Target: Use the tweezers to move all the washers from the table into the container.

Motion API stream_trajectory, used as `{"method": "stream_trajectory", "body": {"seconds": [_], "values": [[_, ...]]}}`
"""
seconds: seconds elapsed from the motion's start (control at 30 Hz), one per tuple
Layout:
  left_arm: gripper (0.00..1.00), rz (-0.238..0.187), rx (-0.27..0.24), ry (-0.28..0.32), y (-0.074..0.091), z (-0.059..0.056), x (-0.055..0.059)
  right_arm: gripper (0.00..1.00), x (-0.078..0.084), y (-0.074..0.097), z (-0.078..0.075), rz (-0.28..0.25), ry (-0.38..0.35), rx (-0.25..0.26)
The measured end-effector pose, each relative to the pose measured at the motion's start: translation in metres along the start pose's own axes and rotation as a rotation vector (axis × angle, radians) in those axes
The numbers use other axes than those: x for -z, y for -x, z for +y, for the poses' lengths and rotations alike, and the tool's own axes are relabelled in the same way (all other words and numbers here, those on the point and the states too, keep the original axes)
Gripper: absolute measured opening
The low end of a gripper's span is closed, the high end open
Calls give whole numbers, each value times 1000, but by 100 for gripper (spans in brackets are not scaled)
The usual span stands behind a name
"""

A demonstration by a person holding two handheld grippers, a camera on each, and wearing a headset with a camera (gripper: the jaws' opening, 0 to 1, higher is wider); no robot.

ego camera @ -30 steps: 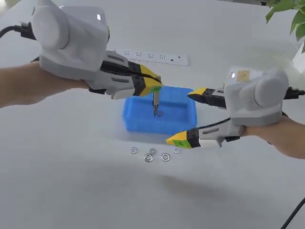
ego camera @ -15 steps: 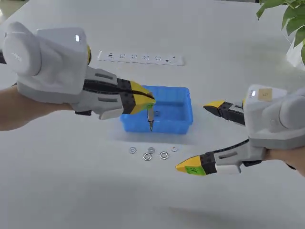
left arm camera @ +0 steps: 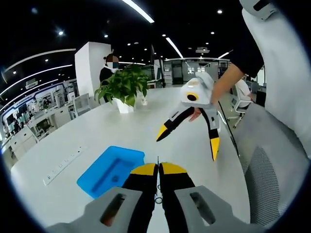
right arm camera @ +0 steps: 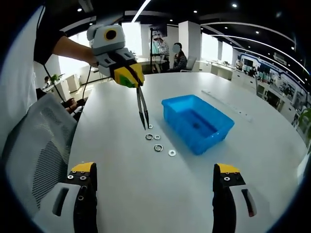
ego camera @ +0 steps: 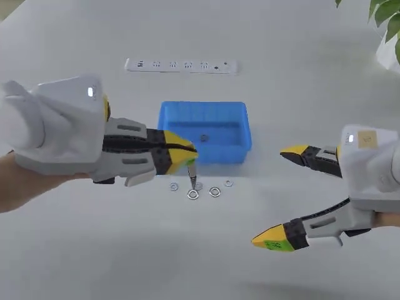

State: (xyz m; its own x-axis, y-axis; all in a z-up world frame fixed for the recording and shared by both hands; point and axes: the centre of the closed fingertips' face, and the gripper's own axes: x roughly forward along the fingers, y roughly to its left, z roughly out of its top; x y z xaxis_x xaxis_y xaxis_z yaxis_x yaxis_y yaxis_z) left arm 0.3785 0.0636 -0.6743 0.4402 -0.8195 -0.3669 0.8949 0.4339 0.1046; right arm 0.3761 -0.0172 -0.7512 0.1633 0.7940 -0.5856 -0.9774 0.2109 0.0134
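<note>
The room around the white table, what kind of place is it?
Probably a big open office: rows of desks, a mesh office chair and long ceiling lights show it.

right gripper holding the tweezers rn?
No, the right gripper has its jaws wide apart with nothing between them, while the tweezers are clamped in the left gripper, tips by the washers.

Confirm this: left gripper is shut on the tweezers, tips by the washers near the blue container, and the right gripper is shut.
No: the right gripper is open, jaws wide apart, per the right gripper view. The left gripper is shut on the tweezers, tips by the washers near the blue container.
</note>
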Motion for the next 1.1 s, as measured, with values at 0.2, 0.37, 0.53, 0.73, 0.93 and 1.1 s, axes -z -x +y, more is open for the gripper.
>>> {"method": "stream_trajectory", "body": {"seconds": [0.2, 0.37, 0.53, 0.73, 0.93, 1.1], "values": [[5, -5, 13, -14, -4, -4, 4, 100, 13, -6, 8, 42, 22, -31], [5, 5, 24, -7, -8, -7, 11, 100, 16, -8, 6, 36, 4, -35], [5, 14, 32, -8, -10, -9, 16, 100, 17, -8, 4, 29, -24, -29], [5, 20, 17, 0, -8, -6, 20, 99, 18, -9, 5, 25, -37, -19], [5, 31, 22, -17, -9, -7, 25, 97, 20, -12, 10, 31, -36, -25], [5, 27, 13, -25, -8, -4, 24, 97, 20, -13, 11, 29, -39, -33]]}}
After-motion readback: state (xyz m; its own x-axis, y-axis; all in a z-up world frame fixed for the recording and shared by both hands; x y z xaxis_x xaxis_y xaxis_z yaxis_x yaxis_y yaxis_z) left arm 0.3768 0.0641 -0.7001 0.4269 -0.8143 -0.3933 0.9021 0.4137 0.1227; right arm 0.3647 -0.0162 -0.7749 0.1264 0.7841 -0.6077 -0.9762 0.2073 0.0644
